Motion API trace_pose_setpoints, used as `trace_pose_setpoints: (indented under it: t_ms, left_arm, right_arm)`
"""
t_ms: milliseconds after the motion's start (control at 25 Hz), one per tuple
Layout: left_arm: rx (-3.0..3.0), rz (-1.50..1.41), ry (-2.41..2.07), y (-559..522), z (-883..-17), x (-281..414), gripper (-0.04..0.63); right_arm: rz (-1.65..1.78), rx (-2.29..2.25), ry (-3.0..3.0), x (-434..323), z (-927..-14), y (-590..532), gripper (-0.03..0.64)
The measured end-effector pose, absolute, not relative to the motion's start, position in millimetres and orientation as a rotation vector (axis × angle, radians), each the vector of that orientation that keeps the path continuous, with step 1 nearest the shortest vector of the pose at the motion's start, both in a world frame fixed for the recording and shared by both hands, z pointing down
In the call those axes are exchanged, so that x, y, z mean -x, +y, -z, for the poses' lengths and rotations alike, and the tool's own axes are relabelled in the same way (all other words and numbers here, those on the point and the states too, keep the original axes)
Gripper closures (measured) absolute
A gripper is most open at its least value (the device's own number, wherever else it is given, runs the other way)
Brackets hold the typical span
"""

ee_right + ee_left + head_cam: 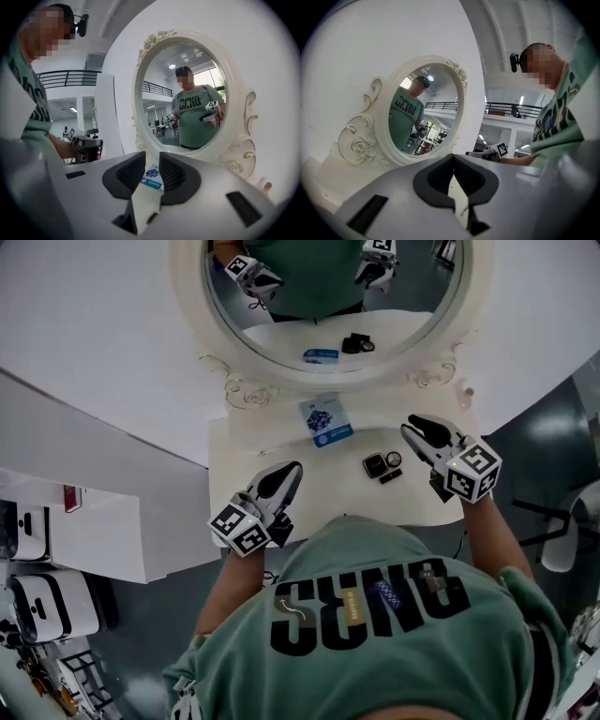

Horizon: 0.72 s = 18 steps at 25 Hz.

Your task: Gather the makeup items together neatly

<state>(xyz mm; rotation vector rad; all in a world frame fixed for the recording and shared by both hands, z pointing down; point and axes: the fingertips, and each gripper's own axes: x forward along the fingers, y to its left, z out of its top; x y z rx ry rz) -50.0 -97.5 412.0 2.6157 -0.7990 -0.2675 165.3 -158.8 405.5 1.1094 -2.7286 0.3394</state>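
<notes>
Currently, right gripper (152, 157): jaws narrow, a slim gap between the pads and nothing in it; raised clear of the table (253, 446), nose toward the mirror (281, 338)
left gripper (452, 158): jaws closed tip to tip, empty; held level over the near left part of the table, also facing the mirror
why held so: my reading is that both claws hang off the items with neither committed to a pick; whether this is a pause between moves or the end of the job, I cannot tell
blue packet (326, 420): lies flat just before the mirror's base, seen through the right gripper's gap but well beyond it; sits apart from the other three, so probably the piece that needs moving
blue packet, axis: long side runs roughly from the mirror toward the person, slightly skewed; bright blue band at the nearer end
black compact (375, 465): square and flat, on the right half of the table below the right gripper; no clear long axis
round pot (394, 458): just beside the compact, on its right
black stick (391, 475): lying down just in front of the compact, long axis crosswise, right end tipped toward the mirror
grouping: these three are already close, likely the gathering spot
</notes>
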Motion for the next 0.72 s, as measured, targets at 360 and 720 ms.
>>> trace_pose_setpoints:
  t_ms: [360, 720]
  left_arm:
    - [-2.655, 0.180, -0.714, -100, -411, -12, 0.586]
    - [-2.598, 0.062, -0.776, -89, -431, -17, 0.586]
  right_arm:
    - [-0.378, -1.123, -2.426, -227, -528, -134, 0.621]
    - [-0.502, -0.834, -2.212, -214, -674, -146, 0.388]
